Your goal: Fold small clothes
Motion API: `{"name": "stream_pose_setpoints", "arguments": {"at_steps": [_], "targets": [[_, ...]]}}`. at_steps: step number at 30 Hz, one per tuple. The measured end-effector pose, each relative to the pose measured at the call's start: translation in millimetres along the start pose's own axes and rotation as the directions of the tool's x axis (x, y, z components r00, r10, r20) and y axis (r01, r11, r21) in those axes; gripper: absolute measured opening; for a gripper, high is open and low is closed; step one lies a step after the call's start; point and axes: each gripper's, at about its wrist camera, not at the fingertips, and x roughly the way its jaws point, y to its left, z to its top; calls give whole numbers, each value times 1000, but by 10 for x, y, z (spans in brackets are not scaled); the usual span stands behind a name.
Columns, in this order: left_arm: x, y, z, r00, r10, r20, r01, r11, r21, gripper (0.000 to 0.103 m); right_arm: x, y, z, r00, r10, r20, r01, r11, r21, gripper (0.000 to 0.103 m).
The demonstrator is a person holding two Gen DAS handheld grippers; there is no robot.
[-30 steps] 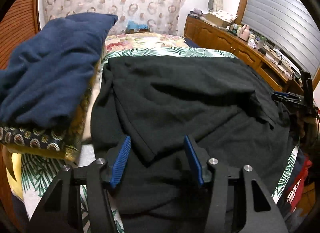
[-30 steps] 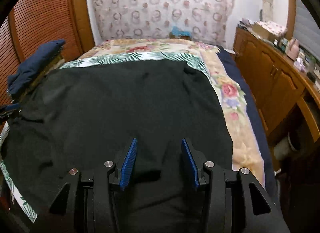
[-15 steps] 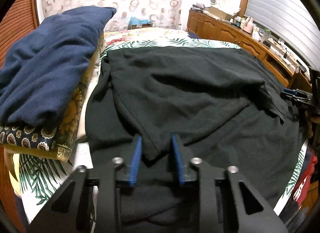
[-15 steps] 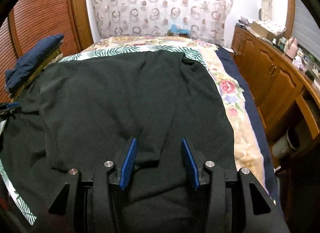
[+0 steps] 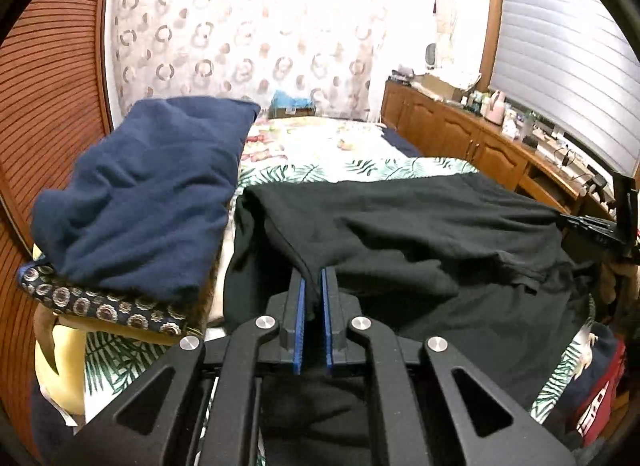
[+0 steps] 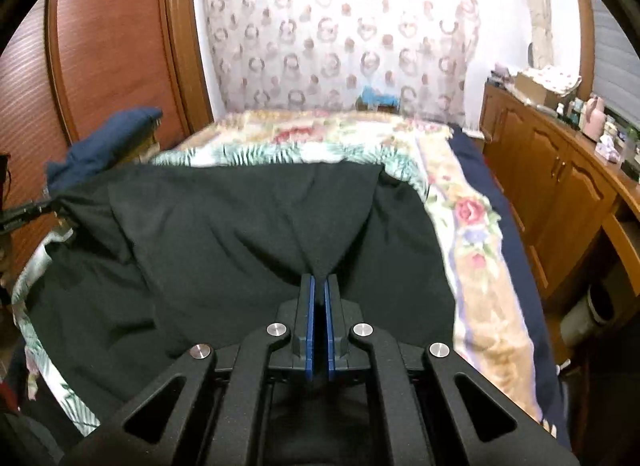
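Floral bedspread (image 6: 472, 225), wooden cabinets (image 6: 560, 185)

One black garment (image 5: 400, 242), one navy garment (image 5: 144, 193) and two tools, left (image 5: 313, 298) and right (image 6: 319, 298), are showing on one bed (image 6: 472, 234).

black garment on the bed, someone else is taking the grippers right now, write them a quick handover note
Left gripper: shut on the near edge of the black garment, fabric pinched between the blue fingers.
Right gripper: shut on the same garment further along that edge, cloth tented up from the grip.
The garment lies spread across the bed, its near part lifted. A folded navy garment sits on a cushion to the left.
Done: both grasps made.
Left: probably carry the held edge forward to fold, then flatten.
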Motion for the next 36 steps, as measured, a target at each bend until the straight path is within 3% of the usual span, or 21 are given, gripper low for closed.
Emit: {"name": "stream_pose_setpoints", "arguments": {"at_steps": [12,15,20,24,26,28,30,32,36], "targets": [[-716,32,62,991,-85,104,86,996,-11,8,-807,21,40,994,24,106,-22,1000,-22,4],[-823,98,58,992,-53,112,55,998,-16,8,-1010,-24,36,992,33,123,-31,999,-17,4],[-527,82,-254,999,-35,-32,36,999,19,8,-724,-21,-104,1000,-15,20,16,1000,-23,4],[-304,57,-580,992,-7,-123,11,1000,29,10,-354,4,-421,995,-46,-83,45,999,-21,8],[-294,48,-671,993,0,-122,4,999,32,16,-235,7,-589,992,-69,-105,69,998,-4,22],[-323,16,-712,994,-9,-109,13,999,35,34,-204,26,-702,993,-60,-107,61,998,14,23],[-394,-65,-720,997,-9,-79,13,999,53,43,-216,48,-785,993,-57,-101,60,998,34,24],[-466,-126,-713,998,3,-58,0,998,63,45,-283,78,-846,994,-62,-90,67,997,43,26],[-617,-252,-727,1000,-11,3,10,998,59,65,-445,182,-906,997,-59,-54,62,997,54,29]]}}
